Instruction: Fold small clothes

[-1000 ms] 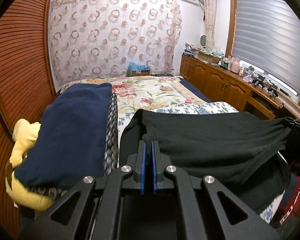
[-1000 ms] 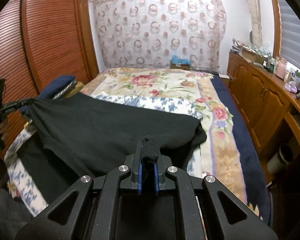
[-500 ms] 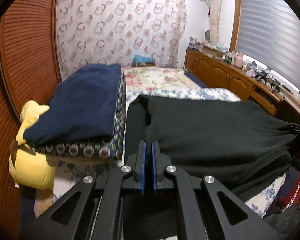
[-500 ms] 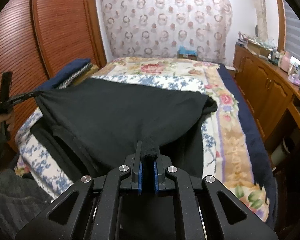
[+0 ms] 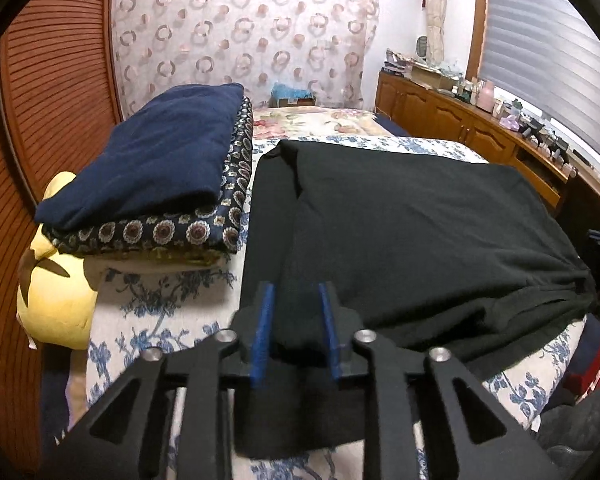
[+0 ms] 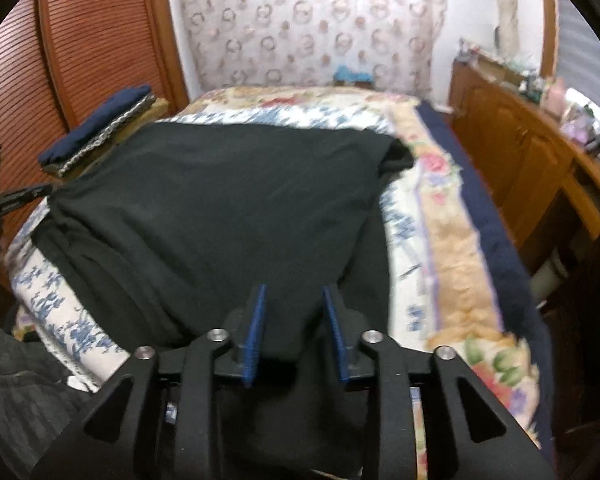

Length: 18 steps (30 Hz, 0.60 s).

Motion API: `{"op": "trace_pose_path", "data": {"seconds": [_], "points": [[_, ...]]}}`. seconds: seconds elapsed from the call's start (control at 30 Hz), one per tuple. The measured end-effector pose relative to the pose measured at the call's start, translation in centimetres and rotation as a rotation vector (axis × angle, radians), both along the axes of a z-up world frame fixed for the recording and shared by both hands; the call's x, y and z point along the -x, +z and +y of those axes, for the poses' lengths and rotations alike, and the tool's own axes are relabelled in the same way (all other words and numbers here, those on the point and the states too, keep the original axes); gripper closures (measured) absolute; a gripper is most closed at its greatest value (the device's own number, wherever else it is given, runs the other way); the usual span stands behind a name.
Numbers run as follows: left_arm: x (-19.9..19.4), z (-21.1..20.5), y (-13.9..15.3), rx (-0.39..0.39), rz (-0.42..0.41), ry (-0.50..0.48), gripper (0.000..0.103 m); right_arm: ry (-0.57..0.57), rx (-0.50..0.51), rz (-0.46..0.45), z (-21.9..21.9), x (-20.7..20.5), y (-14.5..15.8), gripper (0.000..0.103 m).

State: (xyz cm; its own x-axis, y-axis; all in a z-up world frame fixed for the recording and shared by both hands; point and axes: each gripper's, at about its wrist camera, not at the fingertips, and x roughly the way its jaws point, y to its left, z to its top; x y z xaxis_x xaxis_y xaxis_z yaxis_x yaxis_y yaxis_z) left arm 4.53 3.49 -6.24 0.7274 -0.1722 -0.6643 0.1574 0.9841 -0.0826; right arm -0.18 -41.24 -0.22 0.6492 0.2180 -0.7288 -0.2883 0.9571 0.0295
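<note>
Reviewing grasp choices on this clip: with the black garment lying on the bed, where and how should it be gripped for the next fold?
Probably at the two near corners of the black garment, coming from the bed's near edge. It lies flat with its near hem bunched toward each open gripper, left gripper and right gripper; cloth already sits between their blue pads.

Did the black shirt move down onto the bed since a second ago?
Yes. The black shirt was stretched up off the blue-flowered sheet; now it lies lower, flat on it, beside the folded navy pile. Both grippers have opened.
</note>
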Motion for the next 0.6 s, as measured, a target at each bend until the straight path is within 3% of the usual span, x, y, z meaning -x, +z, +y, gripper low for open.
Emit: {"op": "trace_pose_path", "data": {"seconds": [0.27,0.5,0.6], "points": [[0.9,-1.3,-0.9,0.051,0.02,-0.035,0.075,-0.073,-0.024,-0.095,0.7,-1.0,0.6,0.066],[1.5,-2.7,-0.9,0.09,0.062,-0.091,0.075,-0.018,-0.081,-0.049,3.5,-3.2,-1.8,0.066],[1.6,-3.2,-1.3,0.068,0.061,-0.099,0.075,0.003,-0.089,-0.028,4.4,-3.4,-2.8,0.066]]}}
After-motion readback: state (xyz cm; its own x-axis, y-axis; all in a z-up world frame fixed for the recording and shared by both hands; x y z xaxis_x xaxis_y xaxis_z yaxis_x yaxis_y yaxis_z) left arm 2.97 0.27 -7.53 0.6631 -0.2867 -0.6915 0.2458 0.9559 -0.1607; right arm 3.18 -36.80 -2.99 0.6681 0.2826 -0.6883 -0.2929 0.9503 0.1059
